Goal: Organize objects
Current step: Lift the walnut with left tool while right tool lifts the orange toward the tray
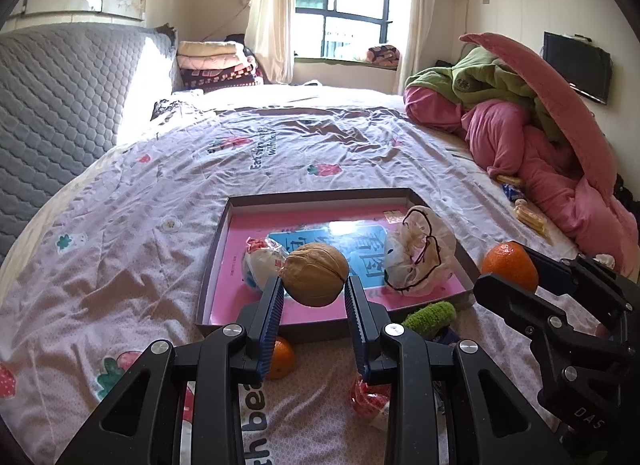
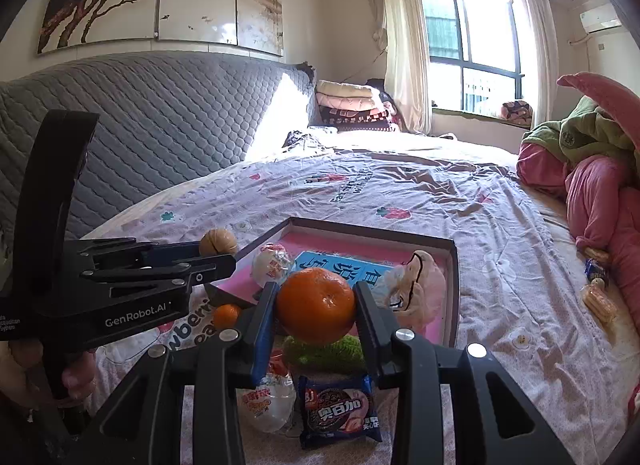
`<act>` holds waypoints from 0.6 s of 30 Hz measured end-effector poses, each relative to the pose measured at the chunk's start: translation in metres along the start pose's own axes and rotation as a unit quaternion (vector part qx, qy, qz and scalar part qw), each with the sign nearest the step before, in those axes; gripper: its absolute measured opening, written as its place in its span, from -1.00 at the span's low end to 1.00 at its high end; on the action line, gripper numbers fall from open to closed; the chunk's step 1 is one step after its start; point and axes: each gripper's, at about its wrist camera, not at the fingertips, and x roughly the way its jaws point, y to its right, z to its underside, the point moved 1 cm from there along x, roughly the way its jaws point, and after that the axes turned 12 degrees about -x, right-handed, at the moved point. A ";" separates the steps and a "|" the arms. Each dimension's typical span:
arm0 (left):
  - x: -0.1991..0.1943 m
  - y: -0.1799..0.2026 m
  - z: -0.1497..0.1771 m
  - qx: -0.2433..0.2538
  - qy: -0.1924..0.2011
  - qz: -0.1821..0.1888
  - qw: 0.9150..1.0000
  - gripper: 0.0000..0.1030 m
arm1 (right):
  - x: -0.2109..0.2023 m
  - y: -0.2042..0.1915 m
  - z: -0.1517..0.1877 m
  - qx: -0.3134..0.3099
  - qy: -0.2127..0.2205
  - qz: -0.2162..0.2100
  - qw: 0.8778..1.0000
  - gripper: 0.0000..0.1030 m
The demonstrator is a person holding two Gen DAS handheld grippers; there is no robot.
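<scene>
We held a two-finger gripper in each hand above a bed (image 1: 280,169) covered by a pale sheet printed with strawberries. The left gripper (image 1: 315,289) was closed on a walnut (image 1: 315,275), its fingers (image 1: 272,305) pressing the shell from both sides and lifting it clear of the bedding. The right gripper (image 2: 316,307) was closed on an orange mandarin (image 2: 316,307) in the same way, clamped across its middle and held in the air. Both items seemed to be carried toward a shallow, dark-rimmed box tray (image 1: 320,195) lying flat on the bed just ahead of the grippers; we judged it to be the collecting place, since gathering loose things there would tidy the bed. The tray had a pink floor with a blue printed panel. Inside it lay a small white wrapped snack (image 1: 260,261) on the left and a crumpled, translucent plastic bag (image 1: 420,253) on the right. Things not yet collected rested on the sheet near the tray's front edge: a second, smaller mandarin (image 2: 226,315), a fuzzy green item (image 2: 324,349), a dark blue packet of biscuits (image 2: 340,409), and a white snack pouch with red print (image 2: 264,401). More wrapped snacks (image 2: 598,301) lay well apart to the right, beside a heap of pink and green bedding (image 1: 520,129).
</scene>
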 end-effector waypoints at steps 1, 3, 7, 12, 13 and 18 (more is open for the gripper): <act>0.002 0.000 -0.001 0.001 0.000 -0.002 1.000 -0.38 | 0.001 0.001 -0.001 -0.002 0.001 0.002 1.000 -0.27; 0.005 0.001 -0.003 0.001 -0.002 -0.002 1.000 -0.38 | 0.003 0.003 -0.003 -0.004 0.001 0.004 1.000 -0.27; 0.011 0.001 -0.006 0.001 -0.001 0.000 1.000 -0.38 | 0.008 0.004 -0.007 -0.005 0.001 0.006 1.000 -0.27; 0.020 0.001 -0.010 0.000 -0.002 0.002 1.000 -0.38 | 0.013 0.007 -0.009 -0.003 -0.003 0.002 1.000 -0.27; 0.022 0.002 -0.011 -0.001 -0.003 0.003 1.000 -0.38 | 0.014 0.008 -0.009 -0.002 -0.003 0.002 1.000 -0.27; 0.033 0.004 -0.016 0.001 -0.008 0.003 1.000 -0.38 | 0.020 0.012 -0.015 -0.003 -0.003 -0.001 1.000 -0.27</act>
